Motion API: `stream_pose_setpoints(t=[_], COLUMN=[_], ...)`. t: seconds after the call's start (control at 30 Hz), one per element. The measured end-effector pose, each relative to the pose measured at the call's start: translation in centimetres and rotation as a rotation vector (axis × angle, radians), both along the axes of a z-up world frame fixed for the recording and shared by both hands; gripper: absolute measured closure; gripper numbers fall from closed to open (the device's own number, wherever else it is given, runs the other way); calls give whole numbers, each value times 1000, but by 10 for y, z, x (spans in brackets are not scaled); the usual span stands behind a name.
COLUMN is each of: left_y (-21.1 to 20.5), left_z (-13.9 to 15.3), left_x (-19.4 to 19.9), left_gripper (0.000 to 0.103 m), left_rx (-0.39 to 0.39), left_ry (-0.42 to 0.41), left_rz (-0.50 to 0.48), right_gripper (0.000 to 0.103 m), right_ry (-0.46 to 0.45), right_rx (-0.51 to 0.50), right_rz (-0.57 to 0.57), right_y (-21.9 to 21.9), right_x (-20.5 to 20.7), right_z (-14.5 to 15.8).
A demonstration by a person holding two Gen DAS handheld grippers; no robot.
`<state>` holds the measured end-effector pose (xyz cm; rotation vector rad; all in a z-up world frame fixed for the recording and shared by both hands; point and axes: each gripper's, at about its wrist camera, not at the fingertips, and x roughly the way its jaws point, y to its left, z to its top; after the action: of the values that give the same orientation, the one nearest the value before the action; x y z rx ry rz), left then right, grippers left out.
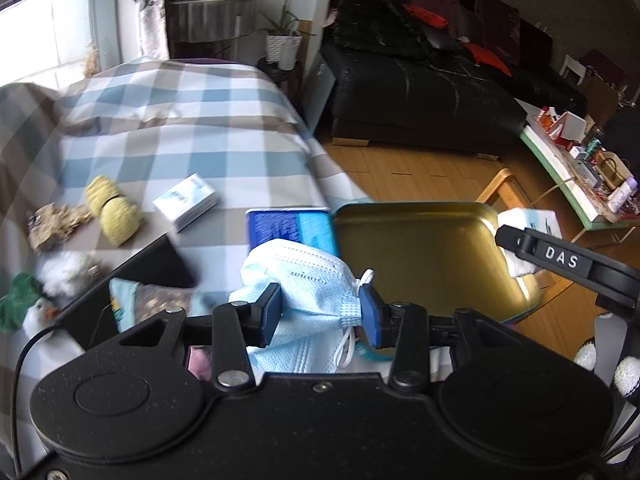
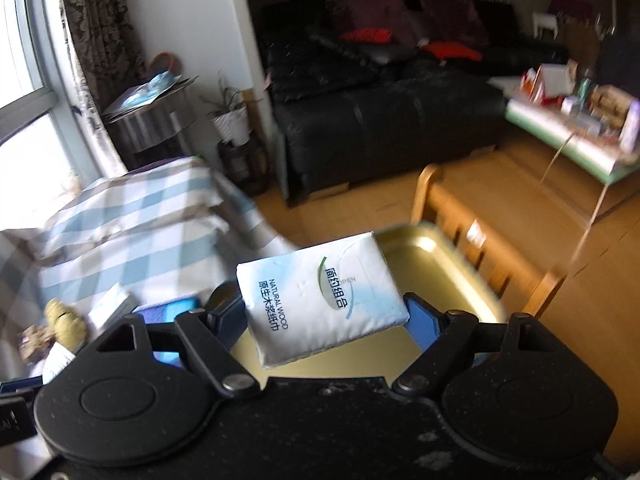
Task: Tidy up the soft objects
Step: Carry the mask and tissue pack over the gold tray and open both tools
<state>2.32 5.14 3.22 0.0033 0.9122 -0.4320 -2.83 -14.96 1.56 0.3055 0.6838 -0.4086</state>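
Face mask (image 1: 304,280) in left gripper (image 1: 320,310) — tissue pack (image 2: 322,298) (right gripper (image 2: 326,316)) above tin (image 2: 436,264)

We see a crumpled pale-blue face mask (image 1: 304,280) with white ear loops raised just beside the near-left corner of the open gold tin (image 1: 420,248). We see a white tissue pack (image 2: 324,296) with green and blue print tilted above that tin's near edge.

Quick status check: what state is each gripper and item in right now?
left gripper: shut on face mask, lifted
right gripper: shut on tissue pack, held above the tin
gold tin: open, nothing inside
second tissue pack: lying on checked cloth
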Motion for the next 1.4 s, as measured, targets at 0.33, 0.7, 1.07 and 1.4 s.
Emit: stream_pose_setpoints(t=[0.33,0.7,1.07,1.4], left_y=[-64,-93,-100,-88], left_z=[-12,-30,-37,-31], left_x=[18,30,30,24], left_gripper=[61,52,41,37], left_rx=[13,57,82,90], left_ry=[3,17,17,8], left_rz=[-58,-44,-28,-3], right_gripper=[21,21,14,14], right_ry=[36,20,28,29], right_rx=[1,-2,82,89], right_rz=[-107,-114,-157,-178], right_y=[-42,-41,-49,-48], right_x=[14,18,21,18], right_z=[-10,-12,-22,-24])
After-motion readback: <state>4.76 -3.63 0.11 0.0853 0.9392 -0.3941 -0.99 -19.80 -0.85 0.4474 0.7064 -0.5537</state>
